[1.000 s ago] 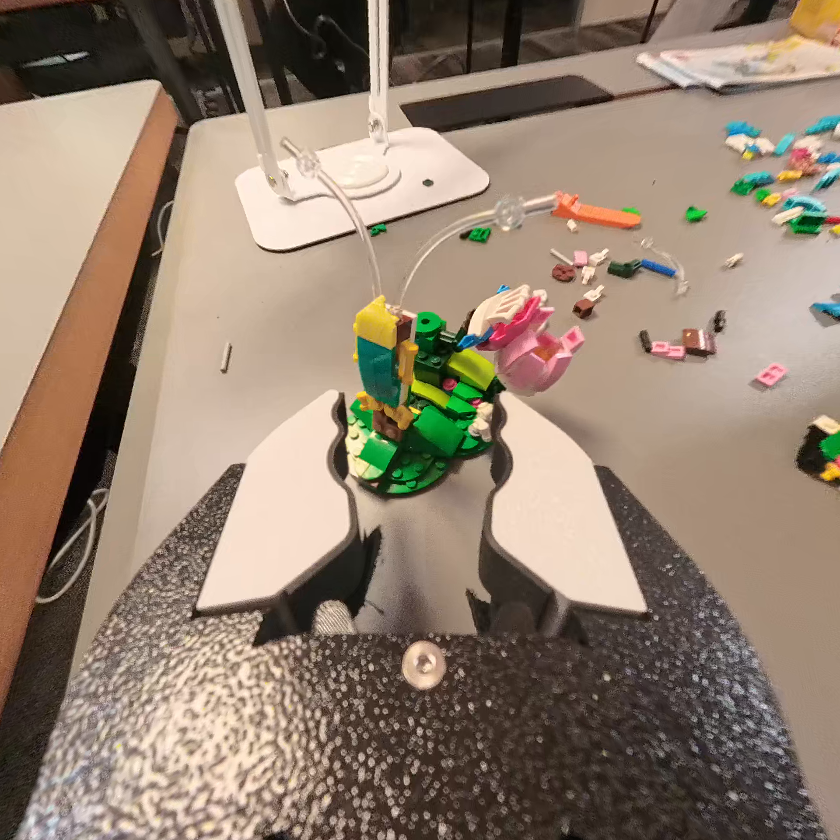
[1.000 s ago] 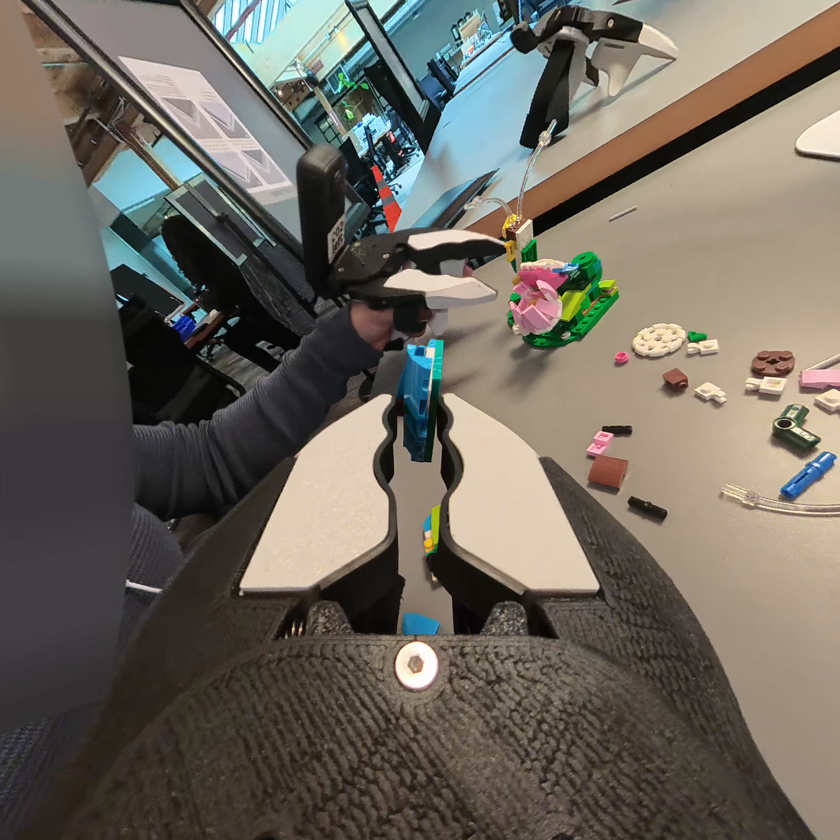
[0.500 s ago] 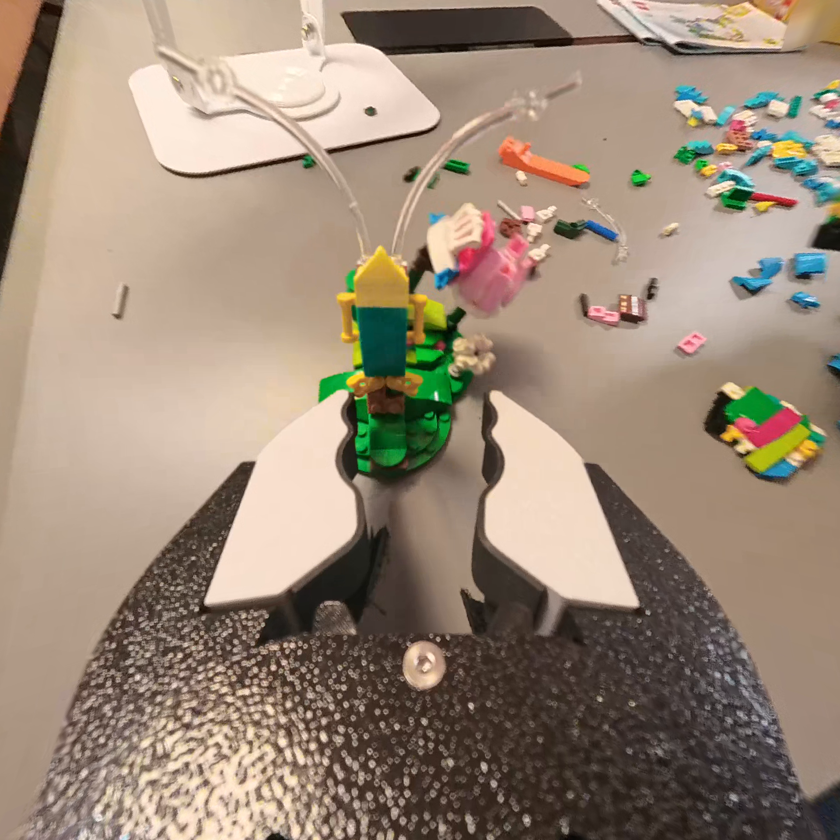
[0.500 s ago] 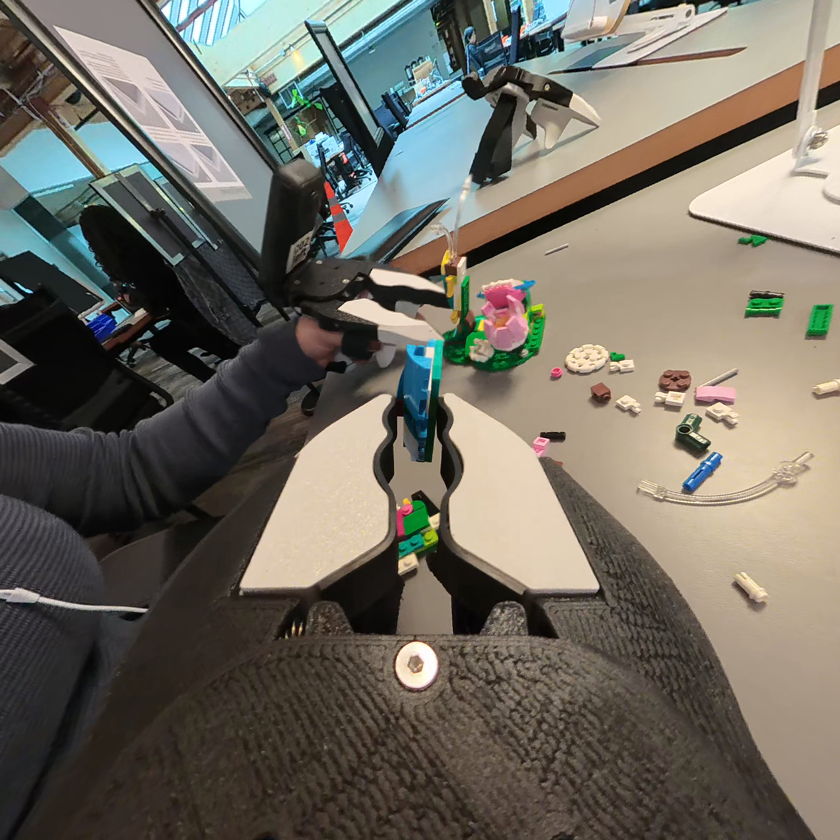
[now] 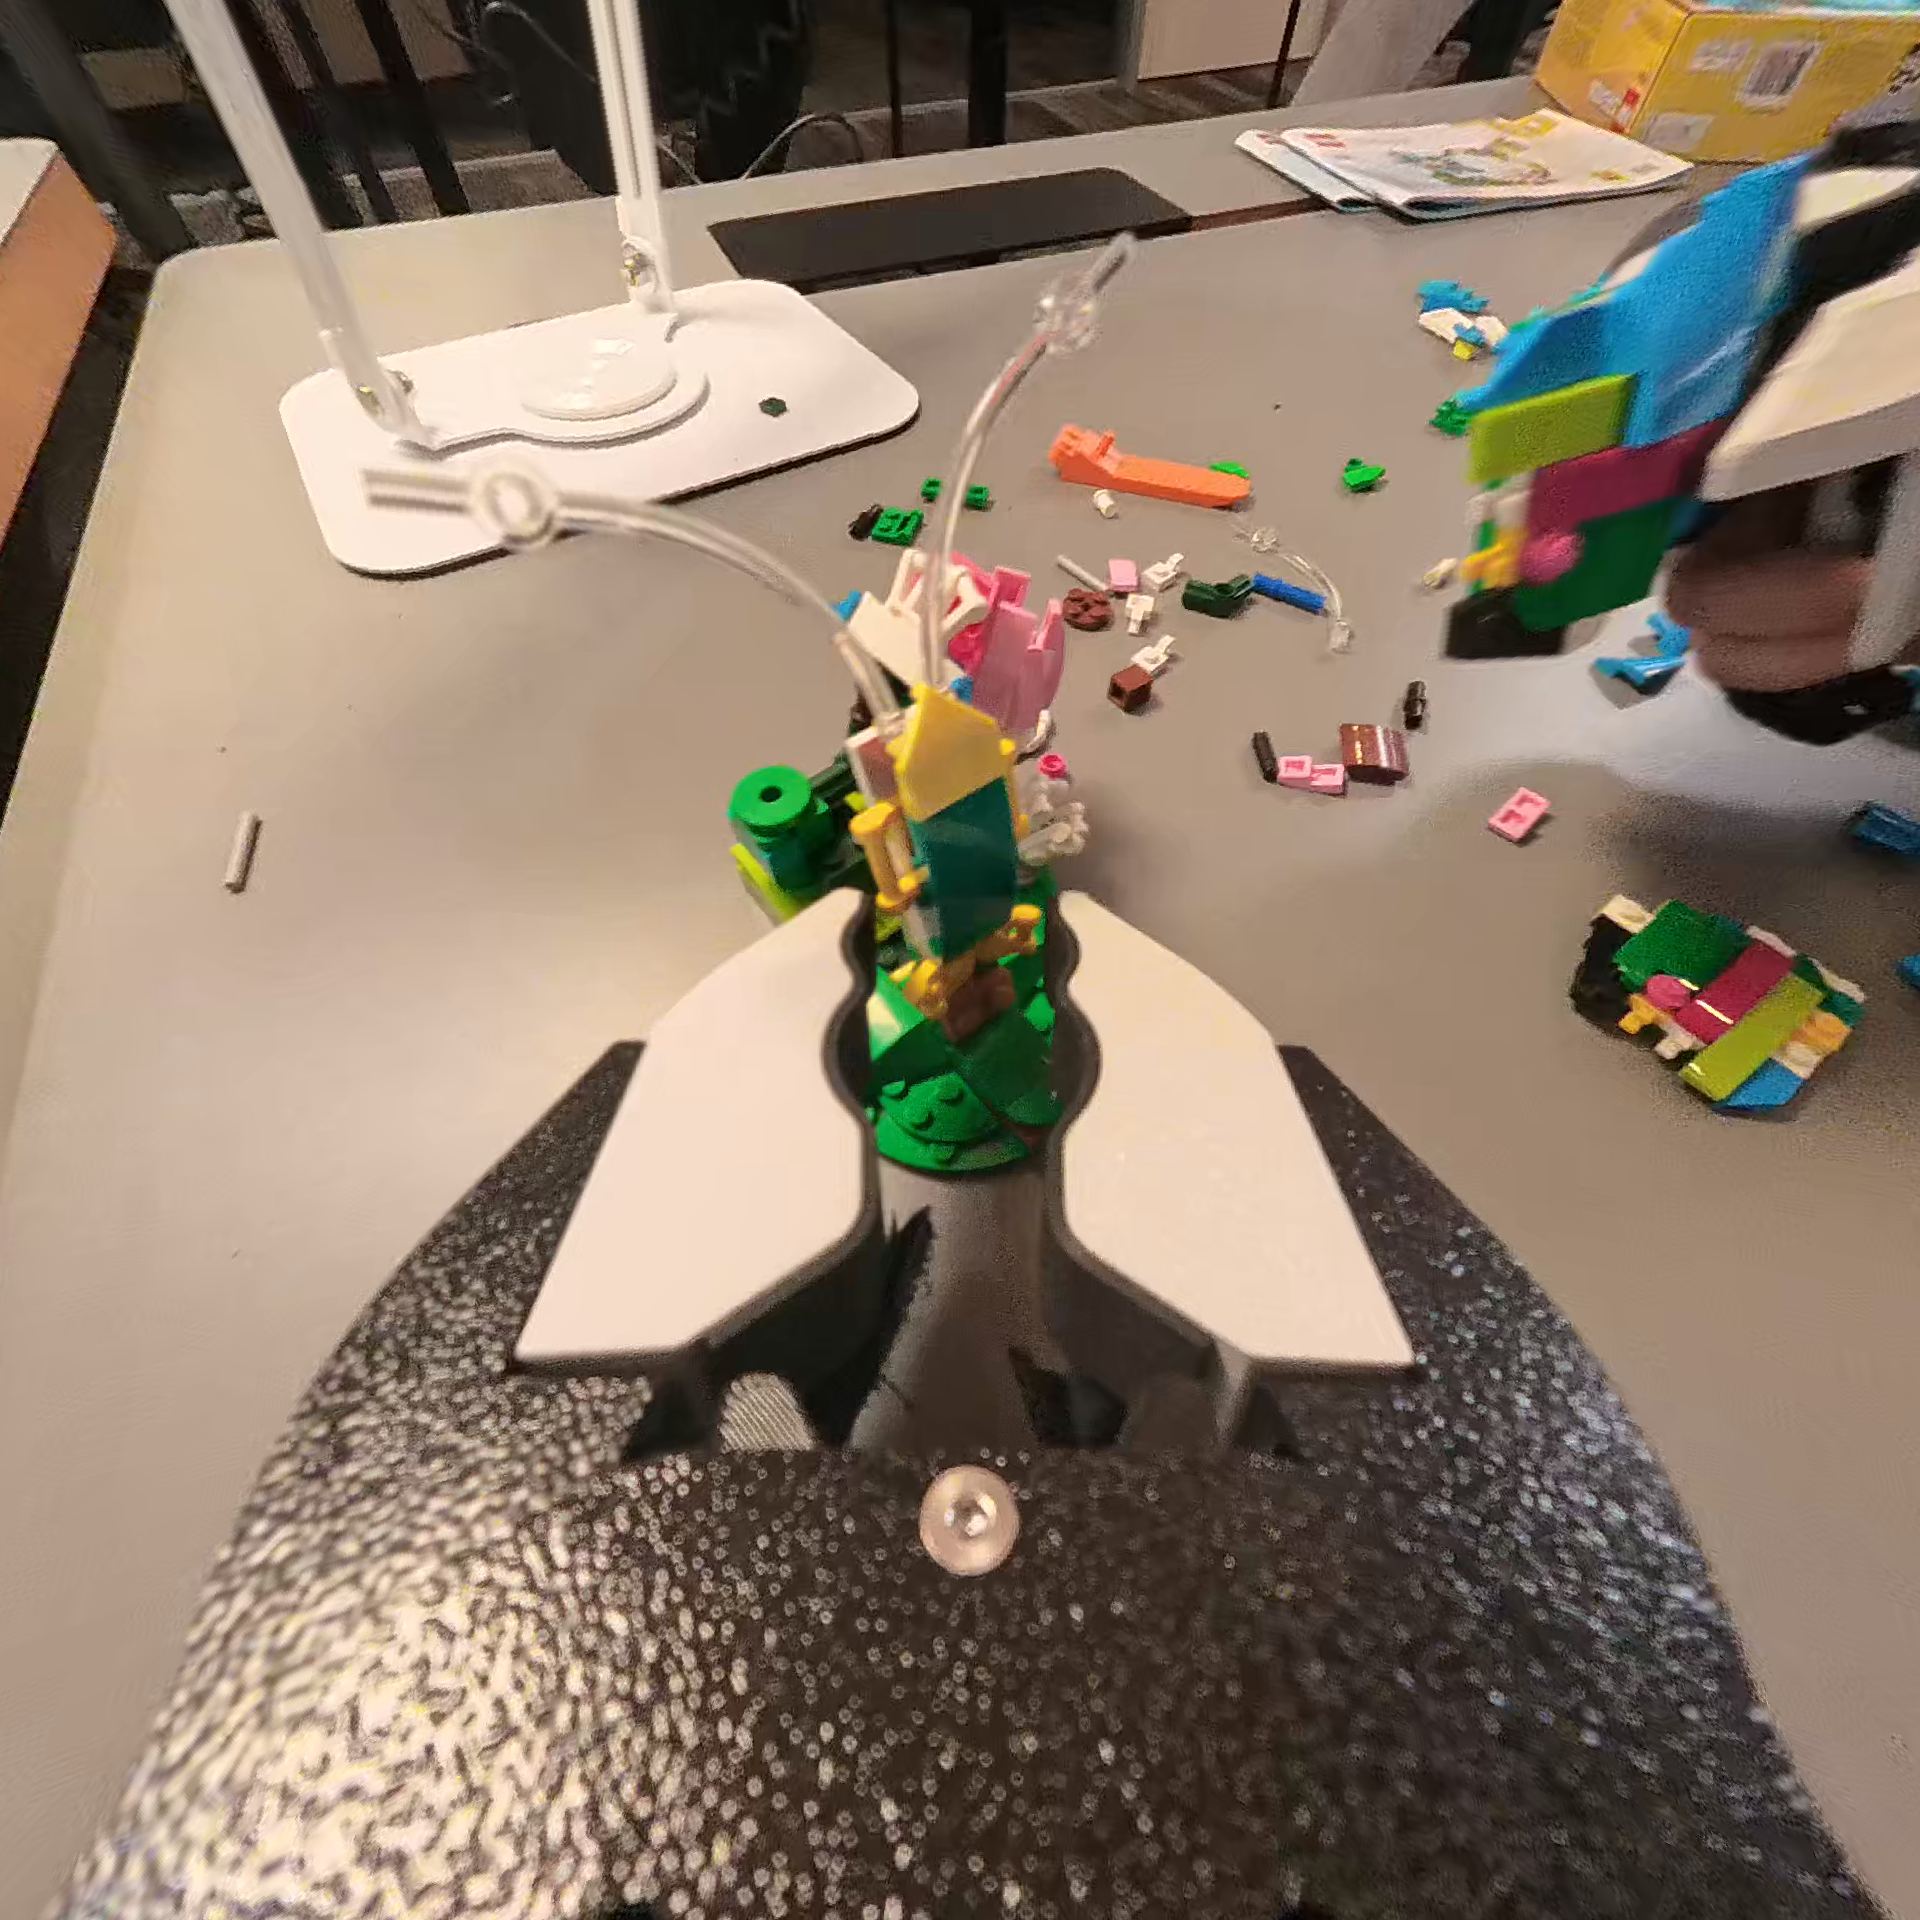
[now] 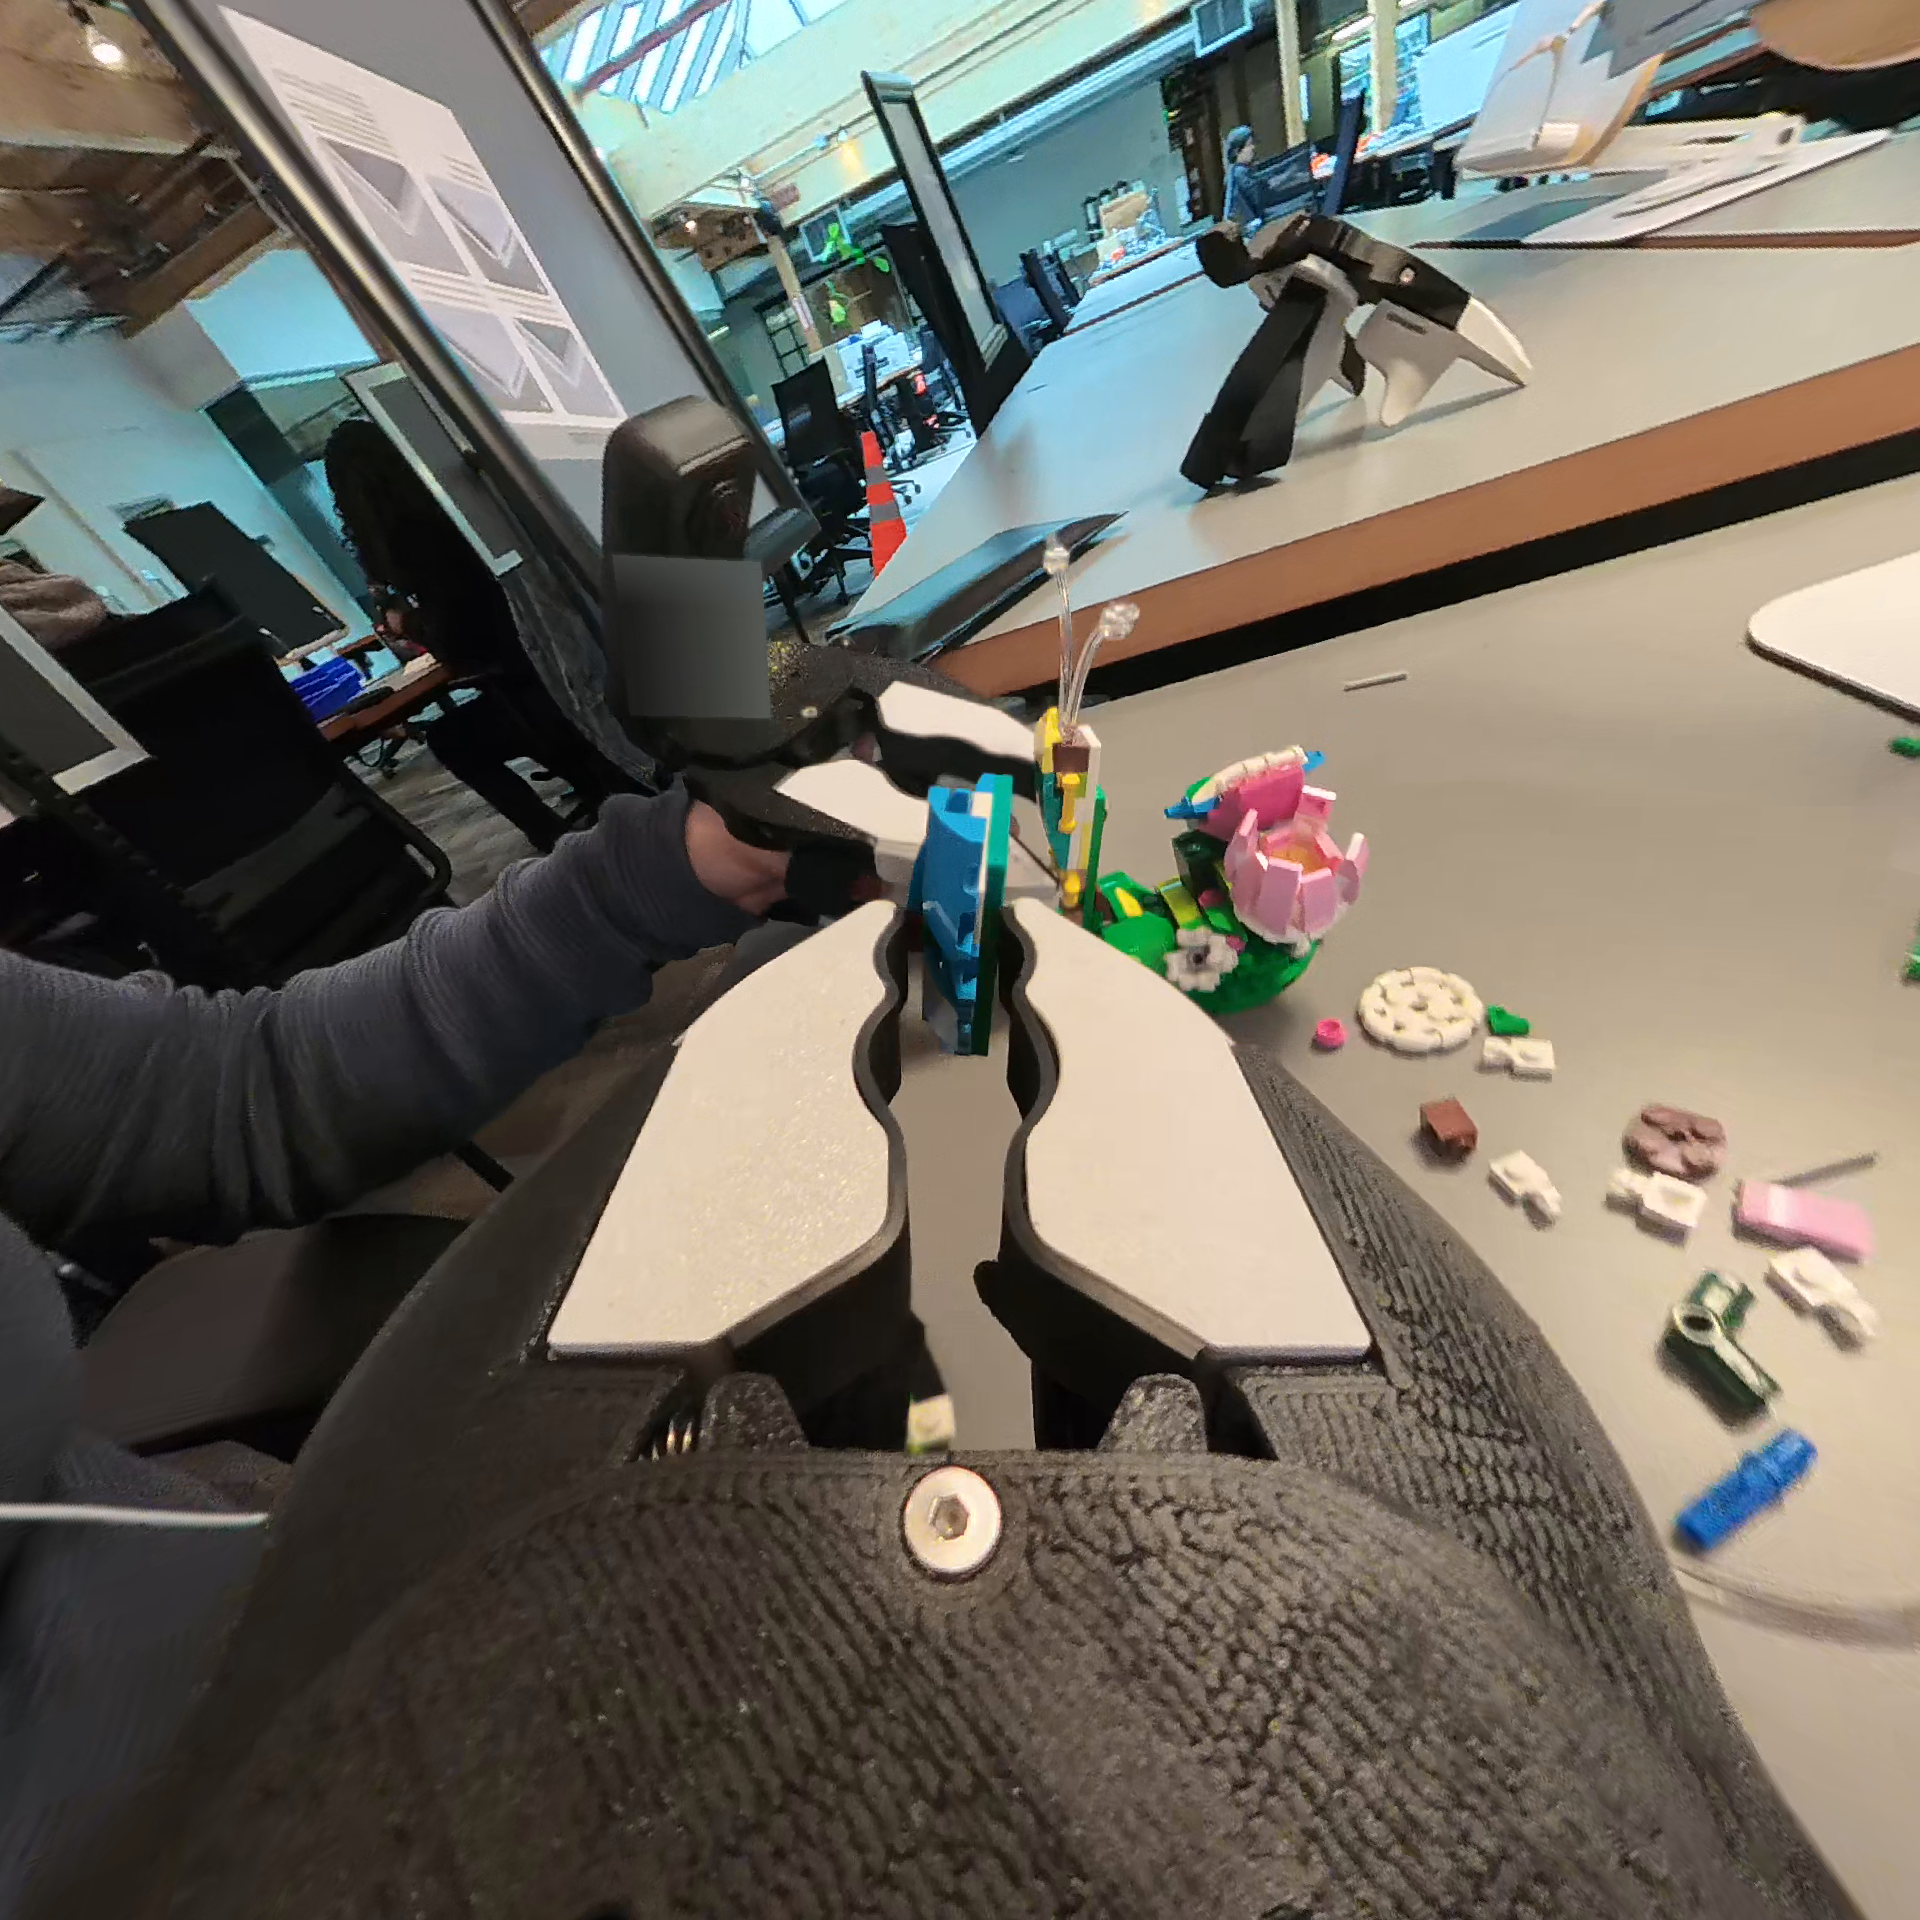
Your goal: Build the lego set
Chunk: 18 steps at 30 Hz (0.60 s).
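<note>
The lego model [image 5: 961, 852] has a round green base, a teal-and-yellow butterfly body with two clear antennae, and a pink flower. My left gripper [image 5: 956, 914] is shut on its green base [image 5: 951, 1091] from both sides. My right gripper [image 6: 951, 914] is shut on a blue, green and pink wing [image 6: 961, 914], held upright just left of the butterfly body [image 6: 1070, 821]. In the left wrist view the wing [image 5: 1621, 436] hangs in the air at the upper right. A second wing [image 5: 1725, 1018] lies flat on the table at the right.
Loose small pieces [image 5: 1320, 769] lie scattered right of the model, with an orange brick separator [image 5: 1143, 478]. A white lamp base [image 5: 582, 416] stands at the back left. A booklet [image 5: 1455, 166] and a yellow box [image 5: 1714, 62] are at the back right. A spare gripper [image 6: 1340, 332] stands on the neighbouring table. Across from one pair of fingers to the other is roughly 12 cm. About 20 cm separates my right fingertips from the orange brick separator [image 5: 1143, 478].
My left gripper has narrowed onto the model's green base. My right gripper has carried the wing closer, up beside the butterfly body.
</note>
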### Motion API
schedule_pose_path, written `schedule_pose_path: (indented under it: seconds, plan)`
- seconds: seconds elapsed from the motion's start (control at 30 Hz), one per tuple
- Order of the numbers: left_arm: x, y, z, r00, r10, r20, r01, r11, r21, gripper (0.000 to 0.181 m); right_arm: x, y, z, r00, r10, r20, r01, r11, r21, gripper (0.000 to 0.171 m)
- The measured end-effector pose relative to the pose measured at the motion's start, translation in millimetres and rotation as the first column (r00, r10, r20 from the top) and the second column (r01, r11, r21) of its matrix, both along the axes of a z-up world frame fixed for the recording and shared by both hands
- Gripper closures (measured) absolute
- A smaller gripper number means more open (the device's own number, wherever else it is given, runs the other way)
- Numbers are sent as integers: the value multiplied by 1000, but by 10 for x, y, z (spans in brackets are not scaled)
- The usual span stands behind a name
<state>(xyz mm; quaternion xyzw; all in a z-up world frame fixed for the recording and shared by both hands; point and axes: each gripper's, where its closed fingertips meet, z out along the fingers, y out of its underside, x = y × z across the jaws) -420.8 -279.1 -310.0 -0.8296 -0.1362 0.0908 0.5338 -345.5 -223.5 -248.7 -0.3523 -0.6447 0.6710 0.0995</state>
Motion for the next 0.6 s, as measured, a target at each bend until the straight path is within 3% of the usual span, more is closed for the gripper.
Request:
schedule_pose_path:
  seconds: [0.2, 0.33, 0.6]
  plan:
    - [162, 32, -13, 1000, -23, -10, 22, 998, -62, 165, -187, -140, -102, 997, 71, -37, -69, 997, 45, 156]
    - [218, 25, -13, 999, -42, -11, 41, 997, -69, 167, -217, -190, -207, 989, 137, -52, -131, 985, 110, 157]
    - [255, 27, -19, 991, -132, 24, 133, 991, -27, 167, -309, -231, -247, 974, 225, -6, -224, 971, 84, 157]
